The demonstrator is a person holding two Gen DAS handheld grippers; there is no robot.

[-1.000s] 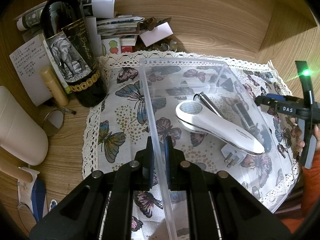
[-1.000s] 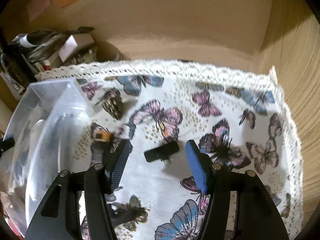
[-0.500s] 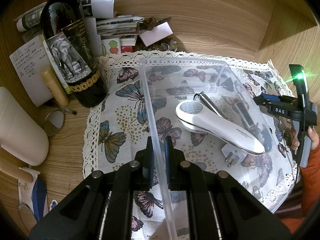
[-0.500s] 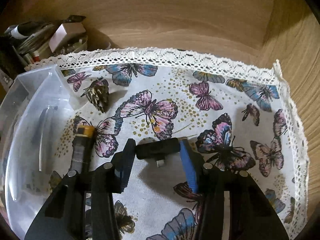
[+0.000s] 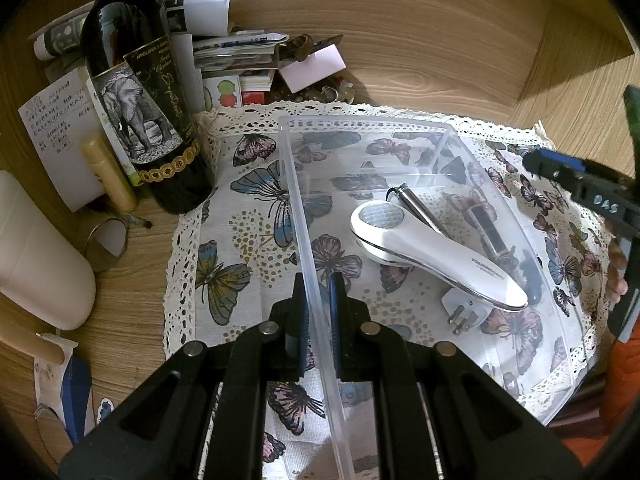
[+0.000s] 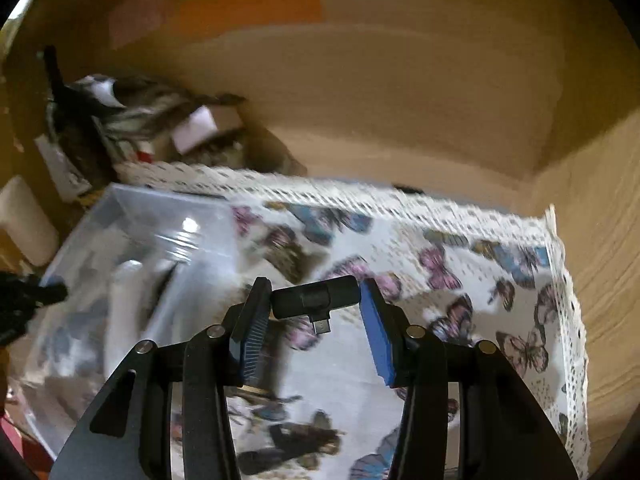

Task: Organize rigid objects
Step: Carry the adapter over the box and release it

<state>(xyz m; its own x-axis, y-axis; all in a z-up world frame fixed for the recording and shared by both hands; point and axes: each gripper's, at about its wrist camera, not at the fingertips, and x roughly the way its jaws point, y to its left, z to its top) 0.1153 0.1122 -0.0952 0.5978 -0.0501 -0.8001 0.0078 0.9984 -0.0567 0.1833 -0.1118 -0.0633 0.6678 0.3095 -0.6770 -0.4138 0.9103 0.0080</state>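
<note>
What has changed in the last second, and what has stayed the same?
The right gripper closed on the small black adapter, which lay on the butterfly cloth between open fingers, and lifted it; its view is now blurred and has swung toward the clear bin. The left gripper stays clamped on the bin's near wall. The white device inside and the wine bottle have not moved.

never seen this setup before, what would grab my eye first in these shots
The clear plastic bin on the butterfly cloth, with a white handheld device lying inside it. The left gripper pinches the bin's near wall, while the right gripper holds a small black adapter above the cloth. A dark wine bottle stands at the left.
</note>
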